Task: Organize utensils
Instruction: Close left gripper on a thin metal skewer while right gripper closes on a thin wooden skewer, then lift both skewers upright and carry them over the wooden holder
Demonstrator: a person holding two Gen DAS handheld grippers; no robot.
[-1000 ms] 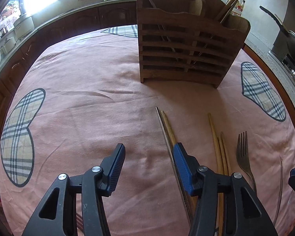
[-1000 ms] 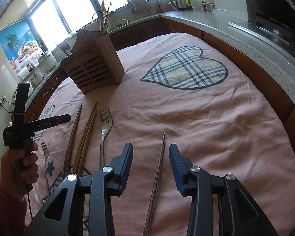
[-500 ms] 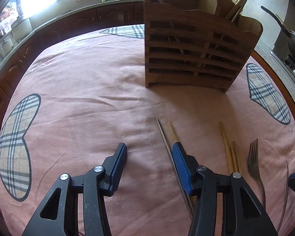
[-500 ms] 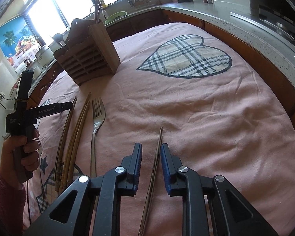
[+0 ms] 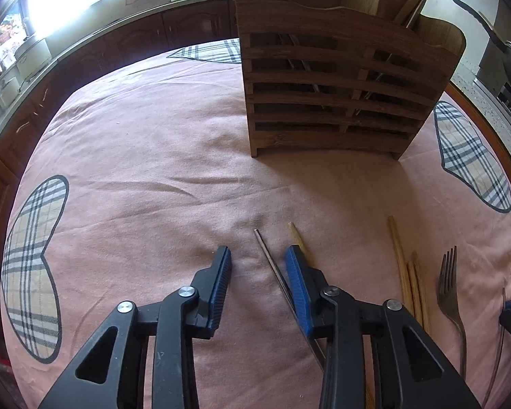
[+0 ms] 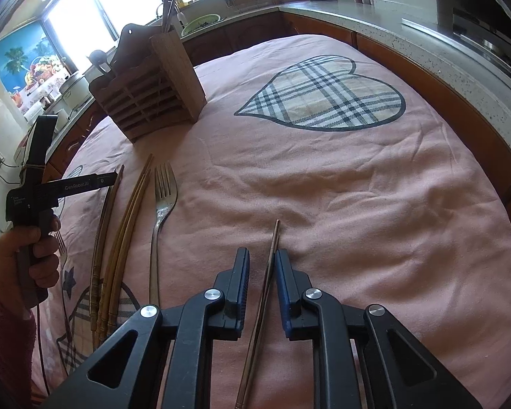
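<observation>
I am closing my right gripper [image 6: 261, 266] around a thin metal chopstick [image 6: 267, 279] lying on the pink cloth [image 6: 323, 204], its pads not yet pressing it, while my left gripper [image 5: 258, 266] is closing over another metal chopstick [image 5: 272, 262] before the wooden utensil holder [image 5: 340, 78].

We lose the metal chopstick [image 5: 272, 266] under our left gripper's [image 5: 258, 255] right-hand jaw; the copper chopstick [image 6: 267, 289] between the right jaws runs off frame.
</observation>
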